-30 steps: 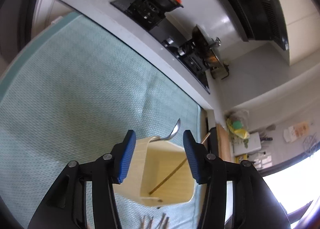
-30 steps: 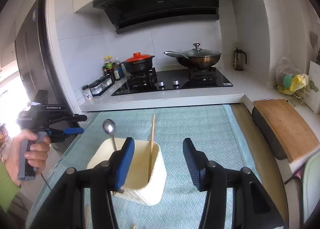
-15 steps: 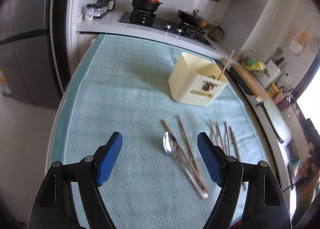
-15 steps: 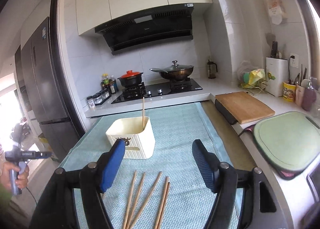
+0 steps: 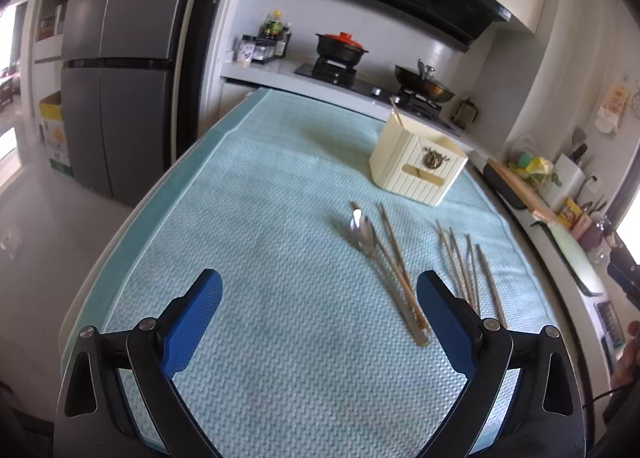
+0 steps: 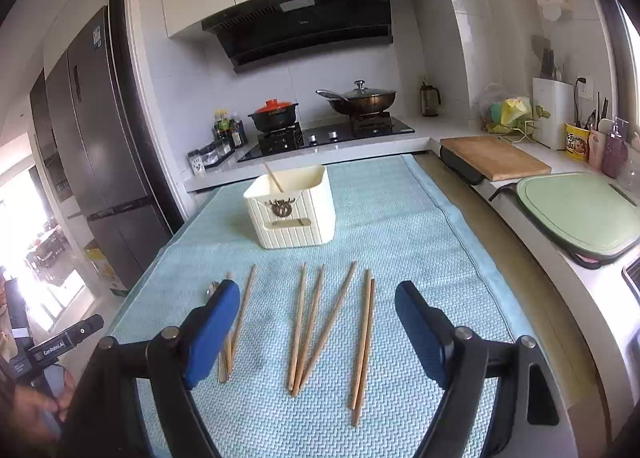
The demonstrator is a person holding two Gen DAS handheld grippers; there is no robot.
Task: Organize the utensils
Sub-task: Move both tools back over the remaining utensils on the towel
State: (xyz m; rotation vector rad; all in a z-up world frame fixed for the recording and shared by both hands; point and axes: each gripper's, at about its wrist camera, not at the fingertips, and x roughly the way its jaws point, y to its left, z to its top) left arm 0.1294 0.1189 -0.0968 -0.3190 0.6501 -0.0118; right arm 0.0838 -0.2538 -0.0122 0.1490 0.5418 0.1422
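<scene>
Teal mat covered the counter, running back to the stove side. Cream holder stood upright on the mat toward its far edge, one chopstick leaning inside it. The rest was loose on the near half of the mat.

Right group: five chopsticks flat on the mat, fanned slightly, long axes running near-to-far. They lay directly ahead of the right gripper, inside the span of its fingers but below them, no contact visible.

Left group: spoon with two chopsticks lying against or over it, axes also roughly near-to-far, bowl end toward the holder. This group sat ahead and to the right of the left gripper, handle ends just beside its right finger.

Both grippers: jaws opening, nothing between the pads, neither holding anything.

Judgement: right hand was nearer the five-stick group, left hand nearer the spoon group. Since the sticks ran along the pointing direction, closing across them should work without rolling the wrist. Picking a single stick from the fan looked fiddly; the rightmost pair lay touching.
</scene>
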